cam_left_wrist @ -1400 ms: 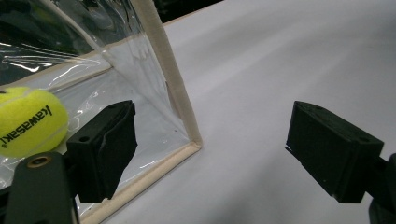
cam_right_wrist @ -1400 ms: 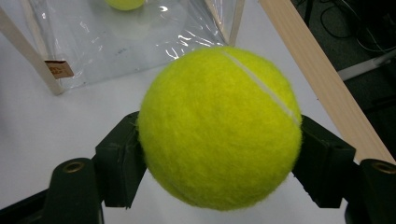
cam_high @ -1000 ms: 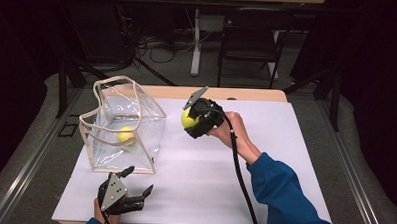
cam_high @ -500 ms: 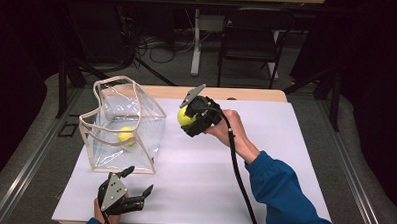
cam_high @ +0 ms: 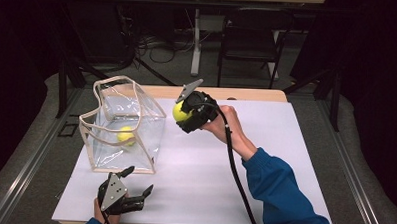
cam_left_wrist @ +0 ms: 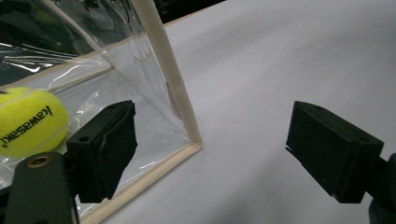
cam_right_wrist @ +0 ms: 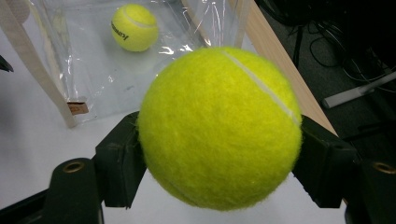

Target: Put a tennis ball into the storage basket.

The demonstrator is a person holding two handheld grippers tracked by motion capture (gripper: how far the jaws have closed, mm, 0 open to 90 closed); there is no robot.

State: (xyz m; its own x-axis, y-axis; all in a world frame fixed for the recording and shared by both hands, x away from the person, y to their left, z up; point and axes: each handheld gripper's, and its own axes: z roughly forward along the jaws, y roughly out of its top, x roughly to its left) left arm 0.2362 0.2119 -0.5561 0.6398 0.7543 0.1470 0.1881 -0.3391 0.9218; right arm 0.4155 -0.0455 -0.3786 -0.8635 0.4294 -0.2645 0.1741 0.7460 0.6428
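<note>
Both tongs are busy in different ways. Right tongs (cam_high: pixel 182 113) are clamped on a yellow tennis ball (cam_right_wrist: pixel 219 126), one jaw pressed on each side of it, and hold it in the air just beside the open top of a clear plastic bag (cam_high: pixel 121 127), on the side facing the person's right arm. That height and angle suit a drop into the bag, which seems to be the step in hand.

A second ball (cam_high: pixel 126 135) already lies on the bag's floor, below and beyond the held one, so the work looks to be partly done.

Left tongs (cam_high: pixel 133 186) rest low on the white table (cam_high: pixel 264 179) with jaws spread wide and nothing between them. They sit near the bag's closest bottom corner, its cloth-edged seam (cam_left_wrist: pixel 170 81) just ahead of the jaws, probably ready to steady the limp bag if it shifts when the ball lands.
</note>
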